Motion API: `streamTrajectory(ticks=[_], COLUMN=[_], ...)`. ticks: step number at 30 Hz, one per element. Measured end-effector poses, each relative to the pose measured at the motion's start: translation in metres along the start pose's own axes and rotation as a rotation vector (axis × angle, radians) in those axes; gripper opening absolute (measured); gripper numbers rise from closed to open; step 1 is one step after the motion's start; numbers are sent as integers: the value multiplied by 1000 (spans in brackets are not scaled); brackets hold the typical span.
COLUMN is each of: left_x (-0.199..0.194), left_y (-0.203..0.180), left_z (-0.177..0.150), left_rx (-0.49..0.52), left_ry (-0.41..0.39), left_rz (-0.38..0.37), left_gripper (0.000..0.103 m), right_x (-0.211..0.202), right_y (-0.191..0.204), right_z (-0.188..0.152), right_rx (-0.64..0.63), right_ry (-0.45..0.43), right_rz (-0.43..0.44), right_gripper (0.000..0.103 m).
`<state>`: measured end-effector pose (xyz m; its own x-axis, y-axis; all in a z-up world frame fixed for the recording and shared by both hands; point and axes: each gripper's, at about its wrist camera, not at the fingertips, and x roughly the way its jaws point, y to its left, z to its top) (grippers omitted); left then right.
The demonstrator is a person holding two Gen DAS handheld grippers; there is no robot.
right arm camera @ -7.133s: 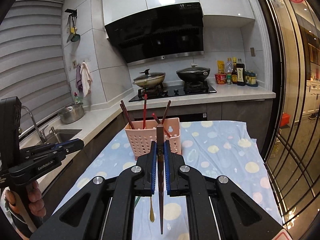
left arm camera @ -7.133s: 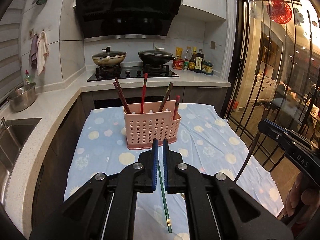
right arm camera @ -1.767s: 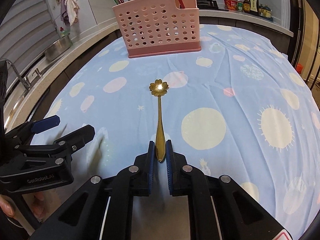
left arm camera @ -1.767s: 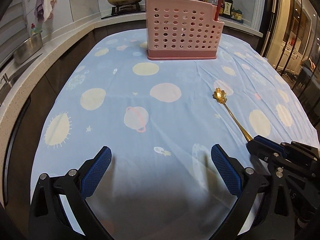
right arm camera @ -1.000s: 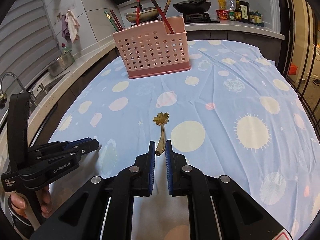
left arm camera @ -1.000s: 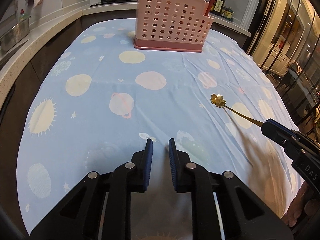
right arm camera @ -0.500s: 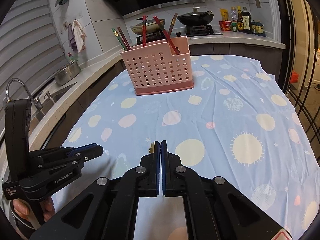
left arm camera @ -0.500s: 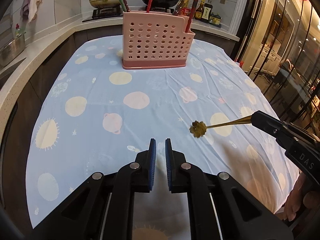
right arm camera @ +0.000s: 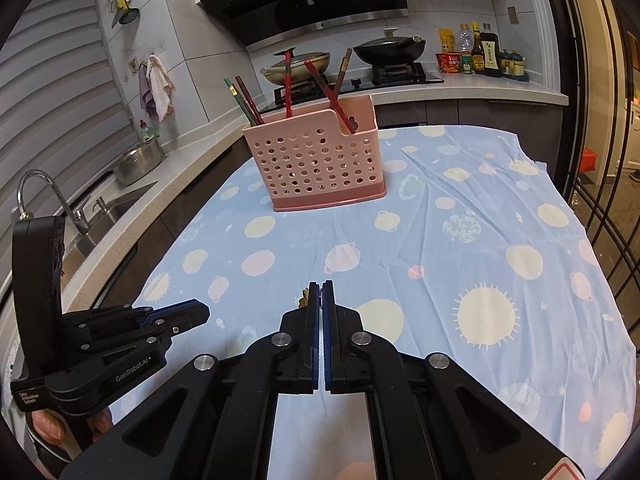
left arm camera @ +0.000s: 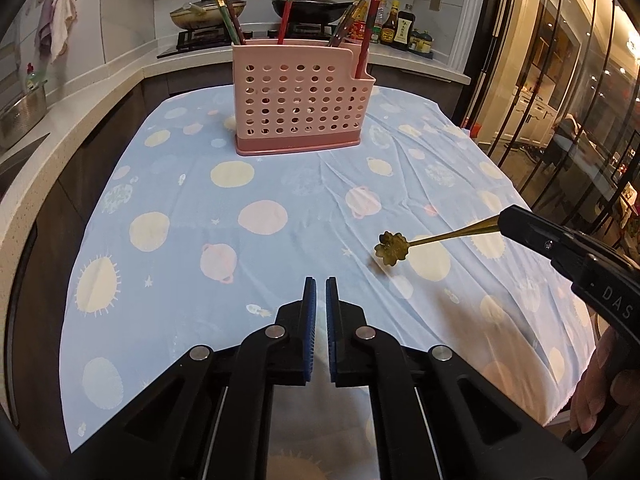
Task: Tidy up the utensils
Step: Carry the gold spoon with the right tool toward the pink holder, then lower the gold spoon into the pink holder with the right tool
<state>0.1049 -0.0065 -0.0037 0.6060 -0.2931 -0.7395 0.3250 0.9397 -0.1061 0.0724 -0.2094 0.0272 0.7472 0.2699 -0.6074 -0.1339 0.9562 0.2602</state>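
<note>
Left gripper point(left arm camera: 320, 286): blue-padded jaws nearly closed, holding nothing, above the blue planet-print tablecloth point(left arm camera: 180, 208). Perforated pink plastic utensil basket point(left arm camera: 300, 100) stands at the far end, chopsticks inside. Right gripper point(right arm camera: 321, 289): clamped on the handle of the gold flower-bowl spoon point(left arm camera: 394, 247), lifted clear of the cloth.

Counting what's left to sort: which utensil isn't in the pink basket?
The gold flower-shaped spoon, held above the tablecloth by the right gripper; all the chopsticks stand in the pink basket.
</note>
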Motion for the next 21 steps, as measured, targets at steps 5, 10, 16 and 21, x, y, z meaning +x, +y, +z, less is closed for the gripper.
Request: streamTrajectory(ticks=[5, 10, 16, 21], left_x=[-6, -10, -13, -18], left_y=[-5, -7, -6, -3], left_z=[12, 33, 65, 98], left_rx=[16, 28, 39, 44], left_ry=[-26, -58, -106, -156], left_rz=[3, 9, 28, 39], left_gripper=[5, 5, 5, 5], right_x=[-9, -16, -20, -17], right_y=[1, 2, 6, 9], right_z=[23, 54, 95, 131], right_rx=[-6, -18, -49, -68], right_ry=[-49, -108, -170, -214], right_rz=[20, 36, 40, 42], right_gripper=[1, 2, 1, 1])
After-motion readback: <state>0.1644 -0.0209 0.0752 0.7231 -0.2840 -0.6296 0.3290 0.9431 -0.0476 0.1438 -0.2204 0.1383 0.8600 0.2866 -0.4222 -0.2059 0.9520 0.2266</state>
